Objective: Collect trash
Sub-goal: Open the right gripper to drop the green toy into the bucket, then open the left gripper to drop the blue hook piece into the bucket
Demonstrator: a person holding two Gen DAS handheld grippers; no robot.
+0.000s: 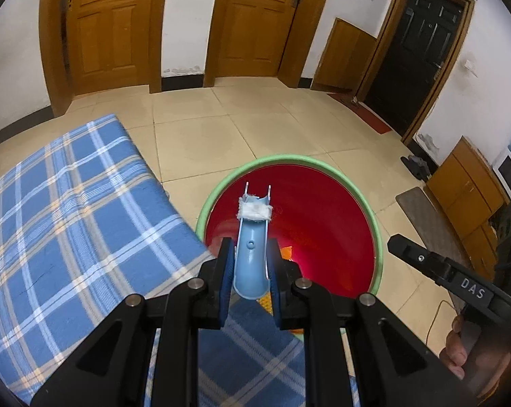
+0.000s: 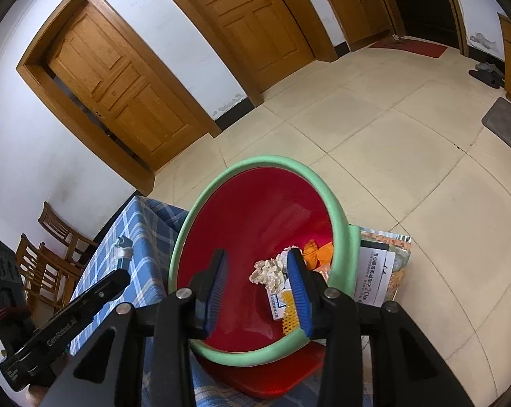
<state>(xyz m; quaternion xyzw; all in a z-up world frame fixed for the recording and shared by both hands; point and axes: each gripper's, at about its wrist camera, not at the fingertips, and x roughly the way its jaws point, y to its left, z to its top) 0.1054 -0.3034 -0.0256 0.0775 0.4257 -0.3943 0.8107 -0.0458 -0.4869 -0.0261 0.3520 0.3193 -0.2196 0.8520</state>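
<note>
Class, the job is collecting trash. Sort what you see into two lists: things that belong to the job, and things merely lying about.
Belongs to the job:
- blue plastic piece in the left gripper
- red bin
- crumpled paper inside

Lying about:
- checked cloth
- slippers
- grey mat

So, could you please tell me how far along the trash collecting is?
Done: crumpled paper and orange scraps already lie in the red bin. In hand: the left gripper clamps a light-blue plastic piece over the bin. Left: dropping it. The right gripper is open, holding nothing.
</note>
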